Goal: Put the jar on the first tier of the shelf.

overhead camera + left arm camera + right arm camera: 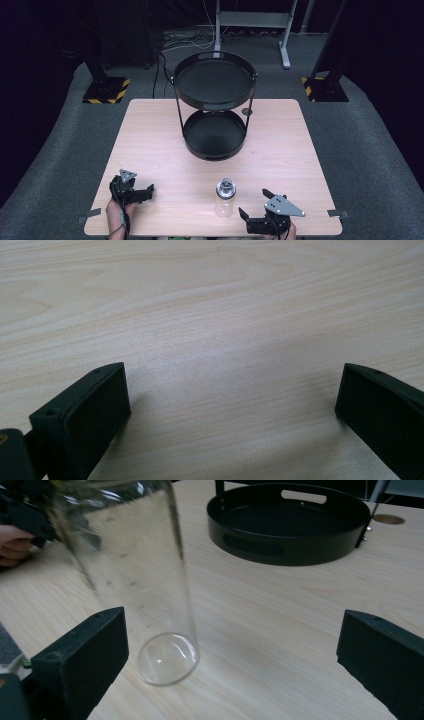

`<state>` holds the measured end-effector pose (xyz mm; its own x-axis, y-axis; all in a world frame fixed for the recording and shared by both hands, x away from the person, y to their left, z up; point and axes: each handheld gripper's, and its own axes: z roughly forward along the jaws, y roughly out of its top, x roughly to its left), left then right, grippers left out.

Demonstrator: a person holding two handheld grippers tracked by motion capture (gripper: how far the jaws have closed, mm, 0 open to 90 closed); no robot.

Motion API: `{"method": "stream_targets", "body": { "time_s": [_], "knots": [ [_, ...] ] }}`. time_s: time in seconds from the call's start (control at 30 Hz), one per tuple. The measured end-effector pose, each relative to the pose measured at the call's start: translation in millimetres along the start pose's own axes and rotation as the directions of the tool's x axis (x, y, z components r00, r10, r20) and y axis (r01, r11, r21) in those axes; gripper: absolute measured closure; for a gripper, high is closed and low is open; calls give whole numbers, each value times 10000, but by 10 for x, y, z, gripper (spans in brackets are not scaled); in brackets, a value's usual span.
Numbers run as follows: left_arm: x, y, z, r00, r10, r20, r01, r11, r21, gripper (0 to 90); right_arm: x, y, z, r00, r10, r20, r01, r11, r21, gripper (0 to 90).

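Clear glass bottle point(135, 580): top cut off at 12 o'clock edge in right gripper view; upper wall blurred.
Black round two-tier metal tray stand point(290, 525): upper tier out of frame there.
Person's hand point(12, 545): cropped at 9 o'clock edge.

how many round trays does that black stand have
2: the top tray sits high at the table's far edge, and the bottom tray rests on the table right under it.

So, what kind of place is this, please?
Probably a lab or test room, not a home. A bare wooden table stands on grey carpet; behind it are equipment stands with yellow-black hazard-striped bases and loose cables on the floor. On the table stand a black two-tier tray rack and a clear bottle.
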<state>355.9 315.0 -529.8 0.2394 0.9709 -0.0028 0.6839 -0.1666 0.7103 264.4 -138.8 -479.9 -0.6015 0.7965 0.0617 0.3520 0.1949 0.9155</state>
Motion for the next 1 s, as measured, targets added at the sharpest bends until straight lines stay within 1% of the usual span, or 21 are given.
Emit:
{"method": "stream_targets", "body": {
  "time_s": [0.13, 0.37, 0.67, 0.8, 1.0],
  "knots": [
    [-1, 0, -1, 10000, 4, -3, -4, 10000, -1, 9, 73, 58, 13, 9997, -117, -191, 116, 9999, -73, 0],
    [-5, -1, -2, 10000, 24, -30, -24, 10000, -18, 10, 192, 158, 95, 9958, -499, -772, 493, 9987, -98, 0],
    [-5, -1, -2, 10000, 19, -28, -19, 10000, -17, 10, 286, 247, 233, 9895, -961, -1082, 964, 9953, -24, 0],
    [-4, 0, -1, 10000, 18, -24, -18, 10000, -14, 10, 332, 296, 303, 9849, -1198, -1249, 1209, 9927, 18, 0],
    [-1, 0, 0, 10000, 2, 0, -2, 10000, -8, 9, 366, 377, 431, 9806, -1344, -1426, 1359, 9907, 10, 0]
  ]
}}
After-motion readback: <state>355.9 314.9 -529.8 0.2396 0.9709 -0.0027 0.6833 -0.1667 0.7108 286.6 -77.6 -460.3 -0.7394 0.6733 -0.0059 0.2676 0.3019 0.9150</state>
